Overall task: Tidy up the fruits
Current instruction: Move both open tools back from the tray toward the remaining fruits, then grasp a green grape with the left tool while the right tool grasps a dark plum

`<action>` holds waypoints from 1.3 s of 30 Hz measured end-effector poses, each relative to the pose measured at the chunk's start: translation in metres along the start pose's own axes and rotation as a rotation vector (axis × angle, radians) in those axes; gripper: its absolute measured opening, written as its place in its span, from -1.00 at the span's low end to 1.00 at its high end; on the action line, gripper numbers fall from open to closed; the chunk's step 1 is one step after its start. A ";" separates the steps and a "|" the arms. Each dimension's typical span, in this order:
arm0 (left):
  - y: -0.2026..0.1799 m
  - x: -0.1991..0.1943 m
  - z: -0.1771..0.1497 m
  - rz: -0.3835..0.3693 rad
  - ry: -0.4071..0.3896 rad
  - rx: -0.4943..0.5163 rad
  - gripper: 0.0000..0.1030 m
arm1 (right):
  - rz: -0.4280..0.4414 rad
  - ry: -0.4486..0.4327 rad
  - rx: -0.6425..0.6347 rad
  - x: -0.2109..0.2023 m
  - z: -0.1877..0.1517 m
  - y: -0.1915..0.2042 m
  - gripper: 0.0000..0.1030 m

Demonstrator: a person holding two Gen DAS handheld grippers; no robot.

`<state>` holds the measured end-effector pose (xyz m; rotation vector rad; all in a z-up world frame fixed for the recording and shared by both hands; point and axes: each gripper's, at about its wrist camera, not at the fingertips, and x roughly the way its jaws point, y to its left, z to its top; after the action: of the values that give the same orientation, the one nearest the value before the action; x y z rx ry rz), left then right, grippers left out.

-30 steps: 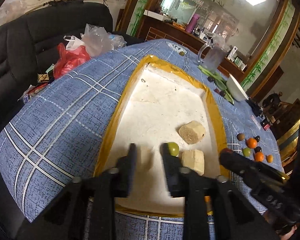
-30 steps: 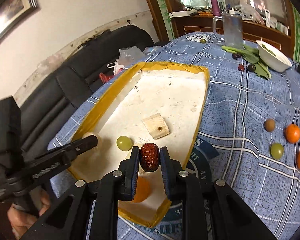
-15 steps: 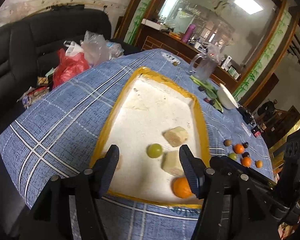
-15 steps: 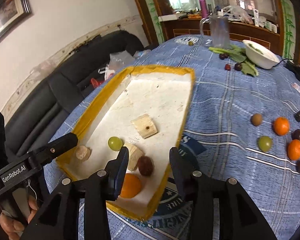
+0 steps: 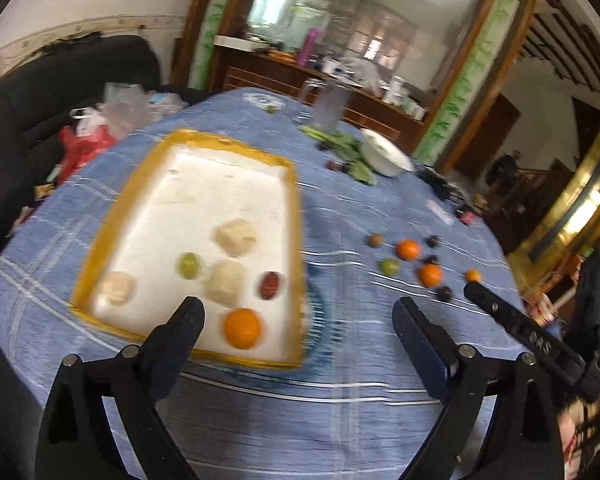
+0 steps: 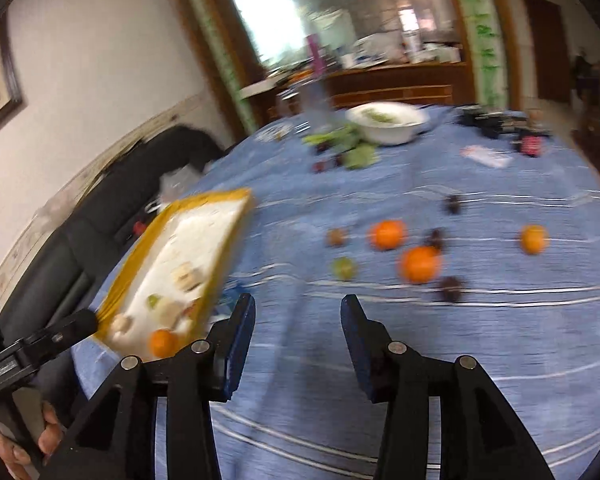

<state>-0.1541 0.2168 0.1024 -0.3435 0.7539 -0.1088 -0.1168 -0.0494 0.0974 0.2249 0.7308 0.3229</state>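
A yellow-rimmed white tray [image 5: 296,200] lies on the blue checked tablecloth. In it lie an orange [image 5: 242,328], a red date [image 5: 269,285], a green grape [image 5: 189,265] and pale chunks [image 5: 226,287]. Loose fruit lies to its right: oranges [image 5: 408,249] [image 6: 419,264], a green grape [image 6: 343,268], a brown fruit [image 6: 336,237] and dark dates [image 6: 451,289]. My left gripper [image 5: 296,324] is wide open and empty above the tray's near right corner. My right gripper [image 6: 298,320] is open and empty over bare cloth, short of the loose fruit. The tray also shows in the right wrist view [image 6: 236,220].
A white bowl [image 6: 386,122], green leaves [image 6: 358,156], a glass jug [image 5: 332,108] and small items stand at the table's far side. A black sofa with plastic bags [image 5: 100,128] is beyond the left edge. The table edge runs close in front of both grippers.
My right gripper has let the red date go into the tray, opened and swung right toward the loose fruit. My left gripper has opened wide, pulled back and turned right.
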 end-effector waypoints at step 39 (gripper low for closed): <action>-0.108 0.207 0.027 -0.061 0.259 0.218 -0.35 | -0.053 0.170 -0.047 0.087 0.005 -0.086 -0.14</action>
<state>0.0176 0.0772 0.0225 -0.1456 0.9785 -0.2945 -0.0347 -0.0978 0.0203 0.1340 0.8941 0.3112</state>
